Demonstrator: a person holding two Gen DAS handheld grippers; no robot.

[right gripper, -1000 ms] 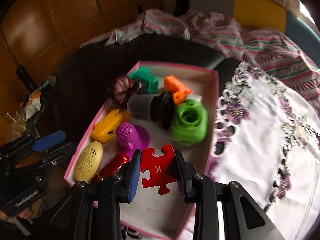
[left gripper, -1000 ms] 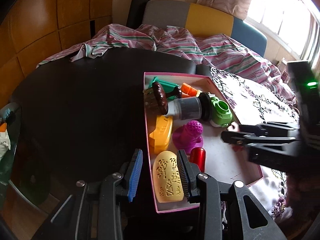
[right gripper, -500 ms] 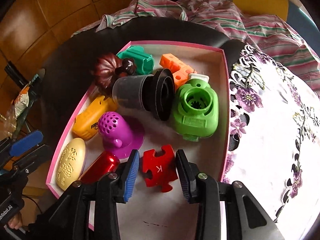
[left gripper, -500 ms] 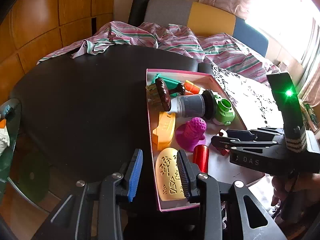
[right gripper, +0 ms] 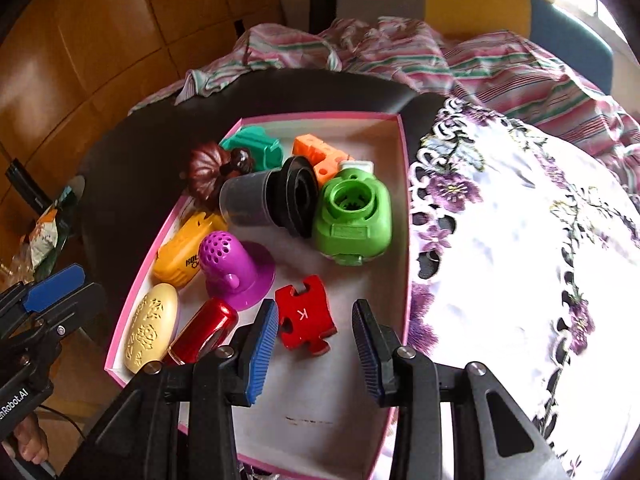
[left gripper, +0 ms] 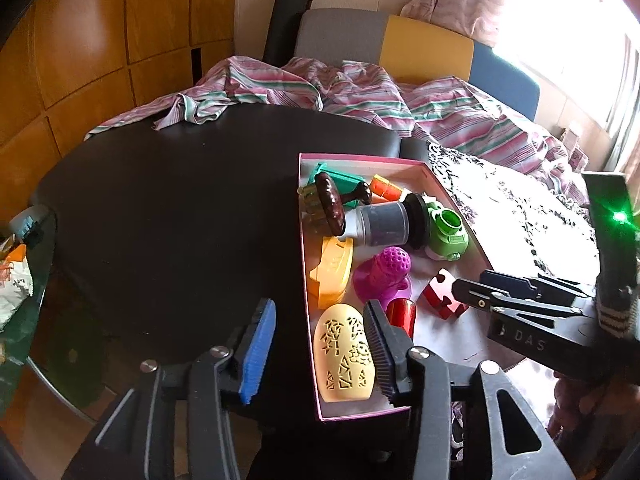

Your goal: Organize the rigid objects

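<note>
A pink-edged box [right gripper: 404, 184] holds several toys. A red puzzle piece [right gripper: 306, 318] marked K lies on the box floor, free, just ahead of my right gripper [right gripper: 314, 346], which is open and empty. The piece also shows in the left wrist view [left gripper: 442, 294]. My left gripper [left gripper: 320, 344] is open and empty, straddling the box's near left wall [left gripper: 308, 320], with a yellow patterned oval [left gripper: 346, 354] beside its right finger. A red cylinder [right gripper: 204, 330], purple cone [right gripper: 236, 272], green toy [right gripper: 352, 220] and grey cup [right gripper: 260, 200] lie in the box.
The box sits on a dark round table [left gripper: 168, 216]. A white embroidered cloth [right gripper: 520, 248] covers the table to the right. Striped fabric [left gripper: 360, 92] and a chair [left gripper: 400, 48] lie behind. A bag [left gripper: 12, 280] sits at the far left.
My right gripper opened and let go of the red puzzle piece, which now lies in the box; the gripper drew back slightly. My left gripper stayed open in place.
</note>
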